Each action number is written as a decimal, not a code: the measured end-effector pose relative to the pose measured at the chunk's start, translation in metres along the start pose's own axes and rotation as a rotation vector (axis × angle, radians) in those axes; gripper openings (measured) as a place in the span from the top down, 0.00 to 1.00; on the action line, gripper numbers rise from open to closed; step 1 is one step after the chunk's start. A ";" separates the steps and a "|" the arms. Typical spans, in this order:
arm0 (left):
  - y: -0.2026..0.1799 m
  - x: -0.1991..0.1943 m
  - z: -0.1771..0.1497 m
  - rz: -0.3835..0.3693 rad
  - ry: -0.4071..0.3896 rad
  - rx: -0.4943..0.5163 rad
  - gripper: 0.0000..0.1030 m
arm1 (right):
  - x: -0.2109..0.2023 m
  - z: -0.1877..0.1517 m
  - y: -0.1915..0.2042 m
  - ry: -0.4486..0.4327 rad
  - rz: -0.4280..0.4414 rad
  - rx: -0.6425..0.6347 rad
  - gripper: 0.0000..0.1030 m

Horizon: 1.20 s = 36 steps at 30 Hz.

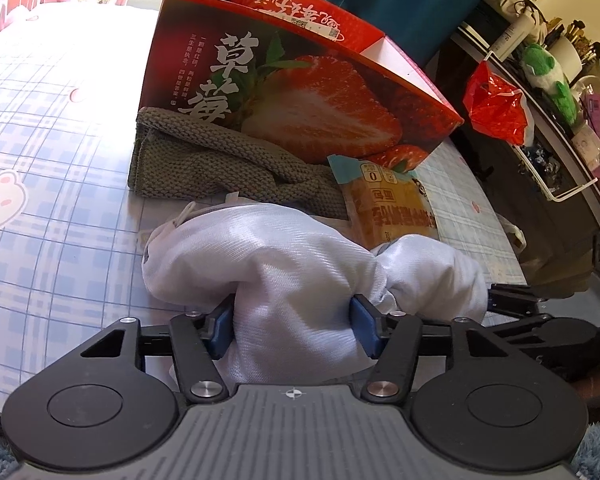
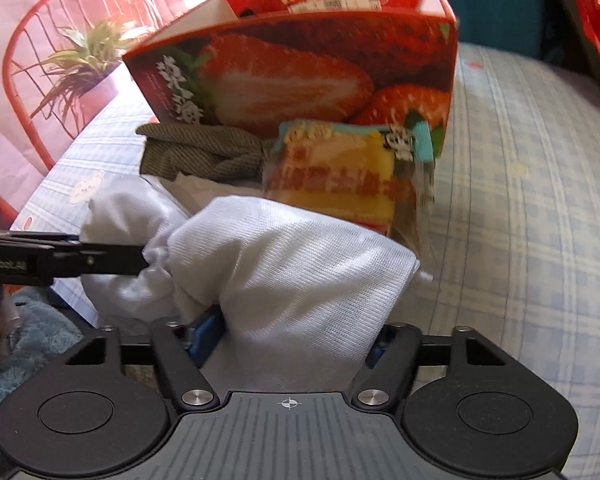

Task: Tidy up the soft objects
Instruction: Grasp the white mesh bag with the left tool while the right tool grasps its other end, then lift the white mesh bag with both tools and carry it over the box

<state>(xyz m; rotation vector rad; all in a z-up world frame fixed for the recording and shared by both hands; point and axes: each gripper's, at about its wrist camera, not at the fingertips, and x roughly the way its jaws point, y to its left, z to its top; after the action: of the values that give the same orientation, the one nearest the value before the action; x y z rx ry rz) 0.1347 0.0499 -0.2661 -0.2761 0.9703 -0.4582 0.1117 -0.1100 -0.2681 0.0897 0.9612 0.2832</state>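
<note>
A white satin cloth [image 1: 284, 264] lies bunched on the blue checked sheet, twisted into two lobes. My left gripper [image 1: 294, 320] is shut on its left lobe, with the blue pads [image 1: 222, 326] pinching the fabric. In the right wrist view, my right gripper [image 2: 296, 340] is shut on the other lobe of the white cloth [image 2: 292, 256], which hides most of the right pad. Behind the cloth lie a grey-green knitted piece [image 1: 204, 160] [image 2: 204, 152] and a yellow cake packet [image 1: 396, 204] [image 2: 340, 184].
A red open-topped strawberry box [image 1: 300, 92] [image 2: 300, 68] stands right behind the knit and the packet. A dark shelf with a red bag [image 1: 496, 104] and clutter is on the right. A red wire chair with a plant [image 2: 80, 60] is at the left.
</note>
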 end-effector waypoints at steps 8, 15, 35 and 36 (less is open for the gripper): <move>-0.001 0.002 0.000 -0.006 0.014 0.018 0.41 | -0.018 0.009 0.009 -0.076 0.013 -0.043 0.55; 0.007 0.005 -0.002 -0.020 0.018 -0.012 0.40 | -0.023 0.013 0.011 -0.107 0.043 -0.058 0.63; 0.021 0.007 0.000 0.017 0.042 -0.090 0.23 | -0.020 0.025 -0.002 -0.168 0.053 -0.078 0.74; 0.021 0.009 0.000 0.014 0.039 -0.090 0.23 | -0.019 0.024 -0.002 -0.166 0.051 -0.076 0.74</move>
<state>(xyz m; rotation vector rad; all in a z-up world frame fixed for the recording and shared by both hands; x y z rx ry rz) 0.1441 0.0639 -0.2813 -0.3424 1.0319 -0.4090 0.1212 -0.1166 -0.2395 0.0667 0.7831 0.3534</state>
